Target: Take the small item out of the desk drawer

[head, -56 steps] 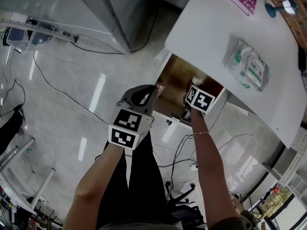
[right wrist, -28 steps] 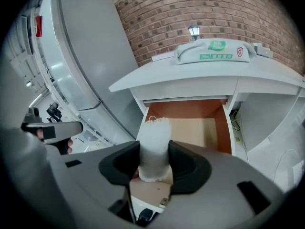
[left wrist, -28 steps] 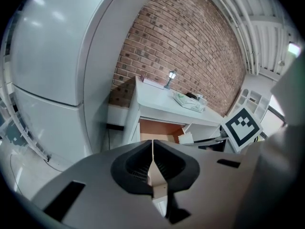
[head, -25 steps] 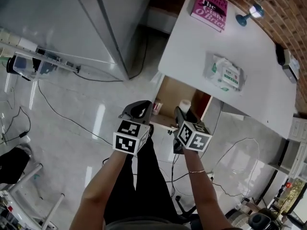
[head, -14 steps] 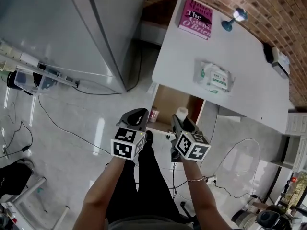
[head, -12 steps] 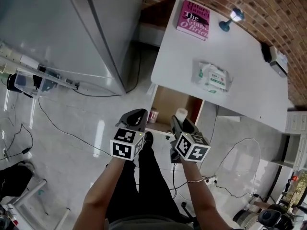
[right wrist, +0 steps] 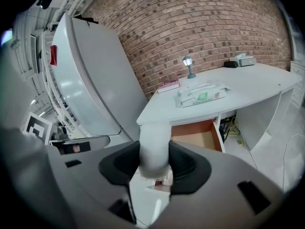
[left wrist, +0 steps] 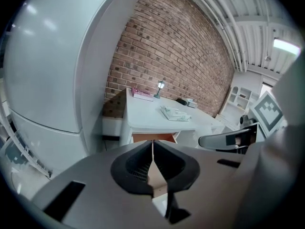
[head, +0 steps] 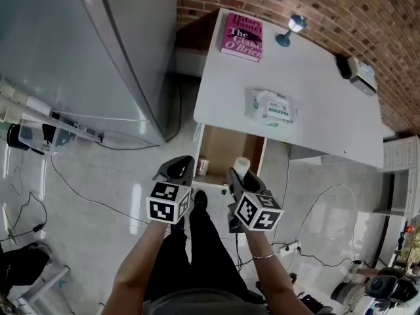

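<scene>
Brick wall [head: 315,5] ran behind the white bench [head: 321,97], and under the bench's near edge the wooden drawer [head: 226,148] stood open. The step in hand looked like the lift-out. The right tongs [right wrist: 153,162] were clenched on a small white cylinder [right wrist: 153,144], held in the air on the near side of the drawer and, as far as I could judge, clear of it. The left tongs [left wrist: 152,152] were pressed together with nothing between them, just beside the right. By my reckoning the taking-out was nearly done. The next move called for carrying the cylinder to a bare patch of bench, keeping it upright, and setting it down before easing the grip.
</scene>
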A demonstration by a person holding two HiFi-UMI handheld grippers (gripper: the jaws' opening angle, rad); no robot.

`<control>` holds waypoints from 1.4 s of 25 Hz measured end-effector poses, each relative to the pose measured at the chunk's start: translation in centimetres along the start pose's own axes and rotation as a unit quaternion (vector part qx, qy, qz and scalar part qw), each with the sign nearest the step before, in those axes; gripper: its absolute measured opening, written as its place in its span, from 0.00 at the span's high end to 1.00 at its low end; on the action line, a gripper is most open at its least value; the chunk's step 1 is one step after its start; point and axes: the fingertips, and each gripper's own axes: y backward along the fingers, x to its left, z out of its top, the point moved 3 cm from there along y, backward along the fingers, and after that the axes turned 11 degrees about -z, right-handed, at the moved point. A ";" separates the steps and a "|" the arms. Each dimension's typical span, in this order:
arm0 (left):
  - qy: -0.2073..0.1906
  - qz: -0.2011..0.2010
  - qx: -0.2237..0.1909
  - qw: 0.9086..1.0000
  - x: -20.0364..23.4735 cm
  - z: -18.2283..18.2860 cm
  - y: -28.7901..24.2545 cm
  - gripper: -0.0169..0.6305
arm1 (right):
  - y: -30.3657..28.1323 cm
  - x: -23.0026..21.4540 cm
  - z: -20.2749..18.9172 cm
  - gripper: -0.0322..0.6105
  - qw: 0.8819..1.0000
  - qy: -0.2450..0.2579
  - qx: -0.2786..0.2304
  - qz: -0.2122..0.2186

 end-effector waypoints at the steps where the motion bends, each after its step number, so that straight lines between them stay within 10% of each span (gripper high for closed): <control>1: -0.002 -0.002 0.000 1.000 -0.2 0.1 0.1 0.93 | 0.5 0.0 0.1 0.67 1.000 -0.005 -0.004 0.000; 35: -0.032 -0.022 -0.037 0.999 -4.1 3.8 2.2 0.93 | 7.8 -3.8 3.5 0.67 0.995 -0.050 -0.080 -0.026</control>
